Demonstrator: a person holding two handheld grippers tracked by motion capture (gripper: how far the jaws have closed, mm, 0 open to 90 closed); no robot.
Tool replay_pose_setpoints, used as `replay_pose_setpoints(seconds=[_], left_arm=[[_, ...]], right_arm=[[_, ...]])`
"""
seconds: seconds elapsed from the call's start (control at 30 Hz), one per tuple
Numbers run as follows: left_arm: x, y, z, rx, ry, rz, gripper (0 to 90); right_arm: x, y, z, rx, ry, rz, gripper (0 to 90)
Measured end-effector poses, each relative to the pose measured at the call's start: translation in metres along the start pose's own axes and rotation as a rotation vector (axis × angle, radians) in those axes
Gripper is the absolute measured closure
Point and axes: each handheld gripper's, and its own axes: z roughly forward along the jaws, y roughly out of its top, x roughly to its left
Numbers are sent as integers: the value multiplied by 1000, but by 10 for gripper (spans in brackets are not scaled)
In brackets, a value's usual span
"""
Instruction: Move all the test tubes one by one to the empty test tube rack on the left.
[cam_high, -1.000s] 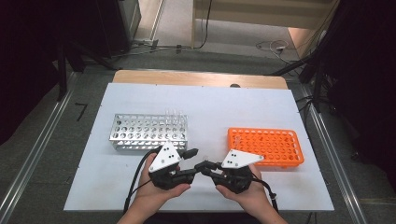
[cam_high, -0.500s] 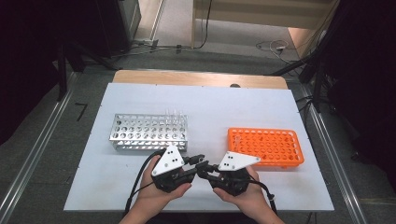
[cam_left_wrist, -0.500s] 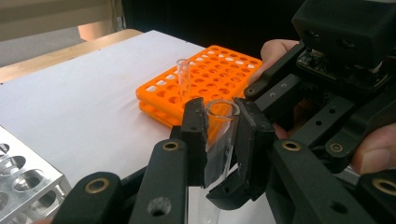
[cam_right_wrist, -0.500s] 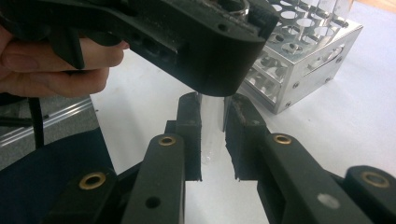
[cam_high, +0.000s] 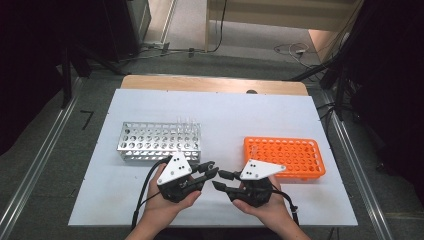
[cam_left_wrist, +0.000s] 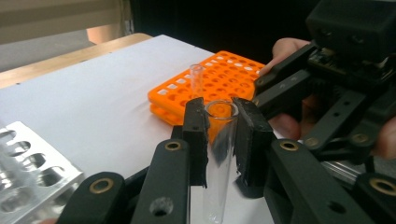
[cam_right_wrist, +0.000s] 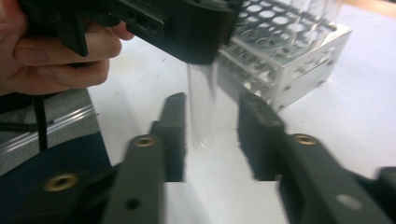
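left gripper (cam_left_wrist: 219, 135) clamps upright test tube (cam_left_wrist: 218, 154), right gripper (cam_right_wrist: 210, 135) apart

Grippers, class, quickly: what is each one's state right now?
Left gripper: shut on the glass test tube.
Right gripper: open, its jaws have just been opening, the tube between them but untouched.

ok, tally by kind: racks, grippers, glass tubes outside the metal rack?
Racks: 2, metal rack and orange rack
Grippers: 2, left gripper shut on the held tube; right gripper, jaws just opened, pads clear of that tube
Glass tubes outside the metal rack: 2, held tube and standing tube in the orange rack
Total: 6
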Motion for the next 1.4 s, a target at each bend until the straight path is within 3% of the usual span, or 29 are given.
replay_pose_setpoints(seconds=[0.2,0.47,0.63,1.03,1.4], left_arm=[[16,1,-11,-1,39,-6,765],[43,7,-28,-27,106,-54,766],[57,12,-34,-38,137,-63,766],[95,28,-46,-72,224,-97,766],[125,33,-31,-52,267,-110,766]], right_arm=[[-13,0,-10,-14,-26,9,350],[-30,-3,-23,-26,-53,18,80],[-41,-6,-31,-37,-58,46,8],[-64,-14,-47,-57,-101,82,0],[-76,-20,-53,-64,-133,97,0]])
